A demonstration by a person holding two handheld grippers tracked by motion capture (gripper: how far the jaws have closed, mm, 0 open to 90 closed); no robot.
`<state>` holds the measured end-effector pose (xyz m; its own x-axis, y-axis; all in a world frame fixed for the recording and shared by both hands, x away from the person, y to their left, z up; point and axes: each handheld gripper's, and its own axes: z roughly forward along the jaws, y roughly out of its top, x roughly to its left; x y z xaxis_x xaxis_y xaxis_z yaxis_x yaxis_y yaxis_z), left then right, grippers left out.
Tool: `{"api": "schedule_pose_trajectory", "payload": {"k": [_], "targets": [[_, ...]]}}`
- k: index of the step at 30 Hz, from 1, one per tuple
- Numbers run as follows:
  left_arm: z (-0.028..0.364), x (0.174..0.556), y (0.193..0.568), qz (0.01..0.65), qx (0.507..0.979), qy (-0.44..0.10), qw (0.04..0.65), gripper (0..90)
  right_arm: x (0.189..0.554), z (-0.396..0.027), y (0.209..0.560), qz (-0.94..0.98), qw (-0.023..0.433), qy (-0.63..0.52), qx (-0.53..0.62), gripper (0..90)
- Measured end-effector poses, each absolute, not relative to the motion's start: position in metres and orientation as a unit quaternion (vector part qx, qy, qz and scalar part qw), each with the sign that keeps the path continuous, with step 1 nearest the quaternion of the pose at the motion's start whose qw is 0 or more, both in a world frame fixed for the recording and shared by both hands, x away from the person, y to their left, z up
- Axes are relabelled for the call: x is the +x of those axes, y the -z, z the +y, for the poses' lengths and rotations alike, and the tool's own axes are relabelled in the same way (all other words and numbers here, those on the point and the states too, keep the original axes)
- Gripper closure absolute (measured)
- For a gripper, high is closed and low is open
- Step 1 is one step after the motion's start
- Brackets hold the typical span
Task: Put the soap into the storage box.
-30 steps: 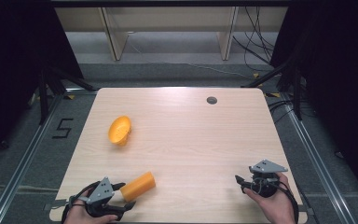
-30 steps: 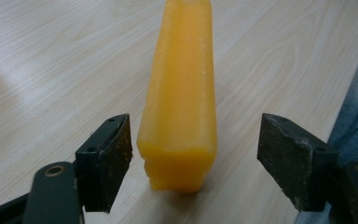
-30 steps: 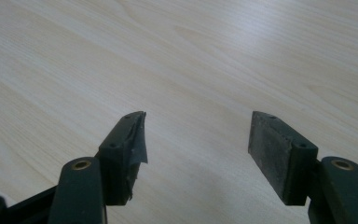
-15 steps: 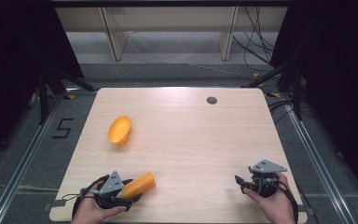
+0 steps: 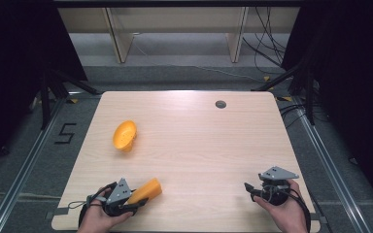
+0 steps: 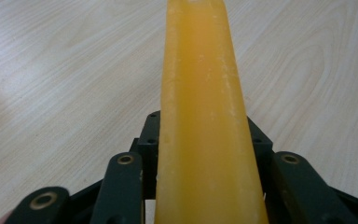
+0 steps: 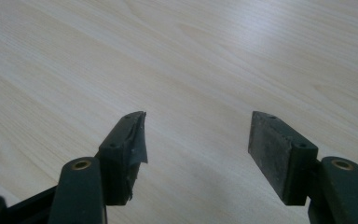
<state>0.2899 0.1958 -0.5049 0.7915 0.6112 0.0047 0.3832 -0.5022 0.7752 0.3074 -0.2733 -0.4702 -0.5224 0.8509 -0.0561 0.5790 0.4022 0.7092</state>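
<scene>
Broadly, the wooden table (image 5: 199,145) carries an orange bowl (image 5: 124,135) toward its left. Nearer, the left gripper (image 5: 132,202) is clamped on an orange wedge (image 6: 205,121), seemingly light, rigid, smooth; gripping its flat sides suits. The right gripper (image 7: 198,154) rests with jaws apart.

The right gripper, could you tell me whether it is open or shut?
Open. The right gripper has its jaws standing well apart, with bare table between them and nothing held.
</scene>
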Motion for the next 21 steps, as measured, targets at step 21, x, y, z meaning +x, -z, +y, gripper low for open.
{"api": "schedule_pose_trajectory", "payload": {"k": [21], "targets": [[0.195,0.292,0.48,0.369,0.827,-0.155,0.395,60.6,0.307,-0.274,0.47,0.809,0.212,-0.324,0.442,37.3]]}}
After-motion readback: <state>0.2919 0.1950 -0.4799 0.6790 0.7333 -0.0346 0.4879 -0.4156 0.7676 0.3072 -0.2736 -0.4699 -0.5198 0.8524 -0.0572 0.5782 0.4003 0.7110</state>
